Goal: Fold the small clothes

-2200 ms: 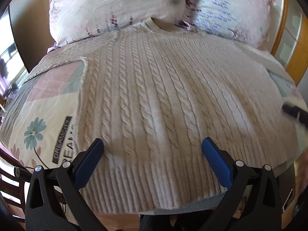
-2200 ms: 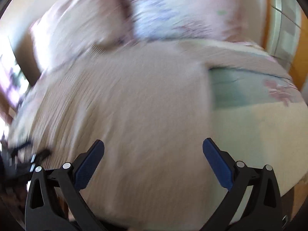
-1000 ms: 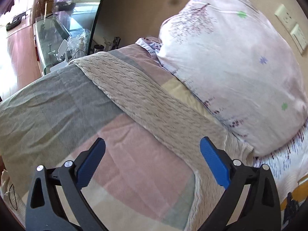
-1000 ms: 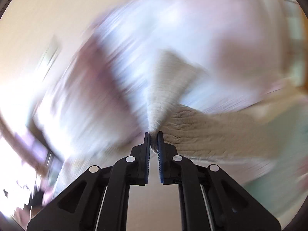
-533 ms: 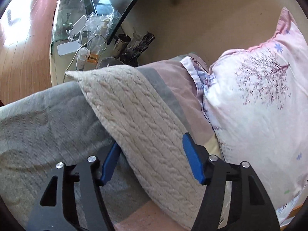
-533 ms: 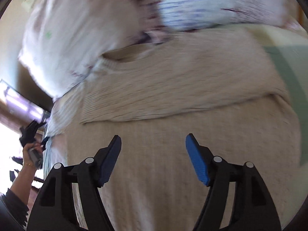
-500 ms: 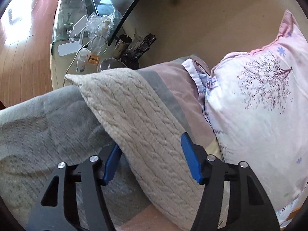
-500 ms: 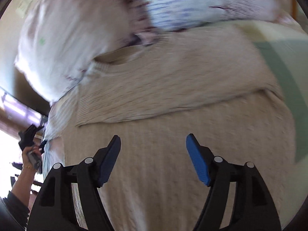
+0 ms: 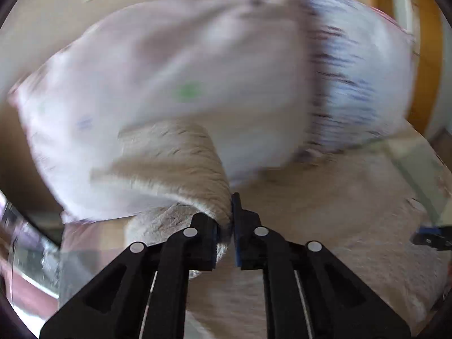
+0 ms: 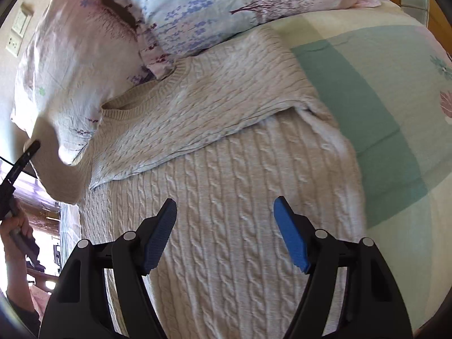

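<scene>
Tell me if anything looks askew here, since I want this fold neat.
One thing: on the sweater, the right sleeve lies folded across the chest at a slant, not square to the body. The left sleeve is lifted, pinched in the left gripper. No damage shows.

Daylight is filling both views, bright and warm; the left wrist view is smearing heavily, with the pillows (image 9: 197, 79) streaking into soft bands and the lifted sleeve (image 9: 180, 163) losing its knit pattern; only the left gripper (image 9: 226, 226) is staying sharp there (its black arms crisp against the blur). The right wrist view is holding focus, the cable-knit sweater (image 10: 231, 197) showing every rib; glare is washing out the lower left edge by the window (image 10: 45, 234); fisheye bending is curving the bedspread (image 10: 395, 113) and darkening the corners; shadows are lying soft under the folded sleeve.
</scene>
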Demonstrator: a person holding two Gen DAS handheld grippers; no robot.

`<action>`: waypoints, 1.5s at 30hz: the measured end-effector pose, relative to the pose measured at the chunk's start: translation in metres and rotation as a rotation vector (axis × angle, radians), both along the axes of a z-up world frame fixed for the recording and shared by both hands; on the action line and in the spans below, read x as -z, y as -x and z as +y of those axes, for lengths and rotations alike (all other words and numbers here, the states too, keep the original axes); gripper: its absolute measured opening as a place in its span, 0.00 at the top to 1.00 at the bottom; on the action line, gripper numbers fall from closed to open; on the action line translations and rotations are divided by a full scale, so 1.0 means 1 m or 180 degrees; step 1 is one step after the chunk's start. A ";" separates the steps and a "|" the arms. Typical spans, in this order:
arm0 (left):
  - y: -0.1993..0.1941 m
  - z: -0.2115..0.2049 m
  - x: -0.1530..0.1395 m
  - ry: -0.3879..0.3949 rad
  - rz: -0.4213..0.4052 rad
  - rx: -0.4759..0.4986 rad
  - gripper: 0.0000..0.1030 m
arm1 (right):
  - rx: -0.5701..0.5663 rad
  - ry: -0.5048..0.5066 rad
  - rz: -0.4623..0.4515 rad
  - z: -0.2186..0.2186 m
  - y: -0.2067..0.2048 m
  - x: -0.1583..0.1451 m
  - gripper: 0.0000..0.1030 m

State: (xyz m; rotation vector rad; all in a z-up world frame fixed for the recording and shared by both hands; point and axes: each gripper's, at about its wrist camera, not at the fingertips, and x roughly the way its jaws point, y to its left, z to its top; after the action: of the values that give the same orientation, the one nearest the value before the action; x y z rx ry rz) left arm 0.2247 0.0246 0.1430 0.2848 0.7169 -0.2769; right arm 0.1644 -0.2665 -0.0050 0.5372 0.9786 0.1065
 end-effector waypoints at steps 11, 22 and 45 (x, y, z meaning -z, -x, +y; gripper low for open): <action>0.072 0.040 0.075 0.0467 0.0919 -0.0878 0.37 | 0.0106 -0.0028 0.0106 -0.066 0.067 0.012 0.33; 0.195 0.115 0.127 0.1590 0.1572 -0.1343 0.70 | -0.0344 -0.1299 0.0586 -0.067 0.126 0.064 0.81; -0.023 0.151 0.034 0.2080 0.0808 -0.0947 0.87 | 0.0126 -0.1999 -0.0863 -0.071 -0.062 -0.051 0.89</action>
State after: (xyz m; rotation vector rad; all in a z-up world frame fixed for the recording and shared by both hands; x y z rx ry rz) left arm 0.2475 0.1758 0.1088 -0.4833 0.8659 -0.2511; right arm 0.2267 -0.3373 0.0459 1.0859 0.6564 0.4490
